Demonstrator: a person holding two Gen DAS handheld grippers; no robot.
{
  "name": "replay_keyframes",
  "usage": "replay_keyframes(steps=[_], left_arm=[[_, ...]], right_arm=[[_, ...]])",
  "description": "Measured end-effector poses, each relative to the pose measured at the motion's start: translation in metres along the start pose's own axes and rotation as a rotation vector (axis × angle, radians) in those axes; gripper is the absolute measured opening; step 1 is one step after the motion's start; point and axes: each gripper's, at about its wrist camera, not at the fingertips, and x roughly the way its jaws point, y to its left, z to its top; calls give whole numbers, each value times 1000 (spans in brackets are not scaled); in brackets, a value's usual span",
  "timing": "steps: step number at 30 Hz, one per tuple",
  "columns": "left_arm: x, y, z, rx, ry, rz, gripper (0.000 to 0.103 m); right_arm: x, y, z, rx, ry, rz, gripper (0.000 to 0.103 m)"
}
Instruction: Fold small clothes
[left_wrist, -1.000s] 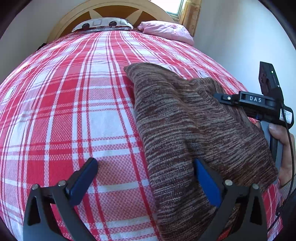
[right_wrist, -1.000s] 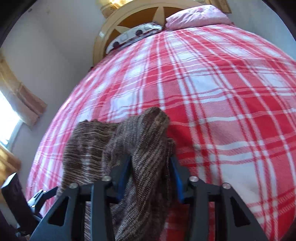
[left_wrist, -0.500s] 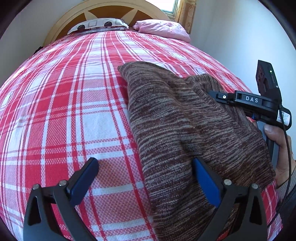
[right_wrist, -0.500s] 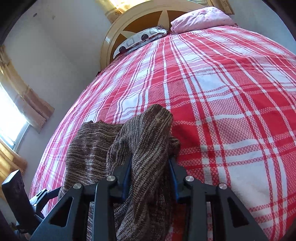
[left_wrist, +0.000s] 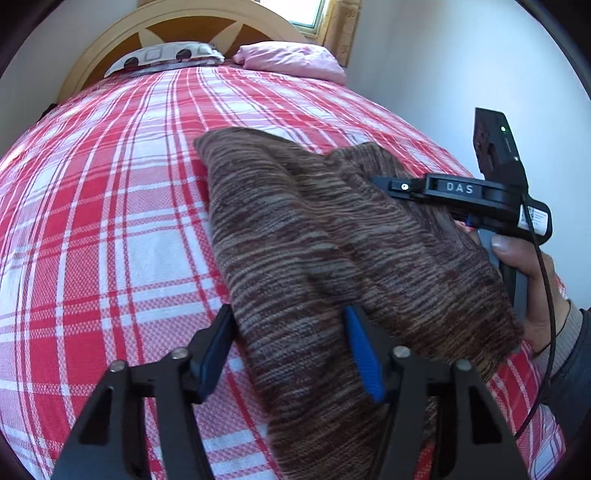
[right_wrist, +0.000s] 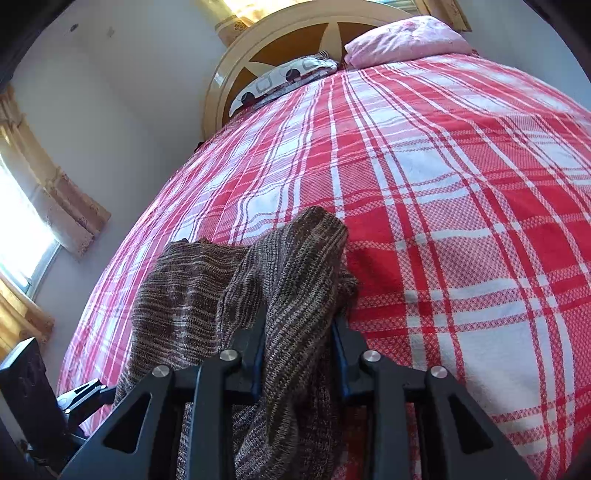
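In the left wrist view we see one brown knitted garment lying on the red plaid bed, toward the right. Our left tool has just been closing around its near edge; whether the pads press it, we cannot tell. Only here we see the hand holding the right tool.

In the right wrist view our right tool is clamped on a raised fold of the garment. Two pillows lie far, by the headboard.
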Motion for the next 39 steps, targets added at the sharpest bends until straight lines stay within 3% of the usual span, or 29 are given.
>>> replay_keyframes(steps=[3, 4, 8, 13, 23, 28, 39], left_arm=[[1, 2, 1, -14, 4, -20, 60], [0, 2, 1, -12, 4, -33, 53], [-4, -5, 2, 22, -9, -13, 40], [-10, -5, 1, 14, -13, -7, 33], [-33, 4, 0, -2, -20, -18, 28], [-56, 11, -7, 6, -37, 11, 28], [-127, 46, -41, -26, -100, 71, 28]], right_arm=[[-1, 3, -1, -14, -4, -14, 29], [-1, 3, -1, -16, -4, -17, 29], [-4, 9, -2, -41, -13, -40, 25], [-12, 17, -3, -55, -31, -74, 22], [-29, 45, -1, -70, -61, -73, 21], [-31, 69, -7, -70, -61, -28, 21], [-24, 159, -23, -132, -55, 97, 21]])
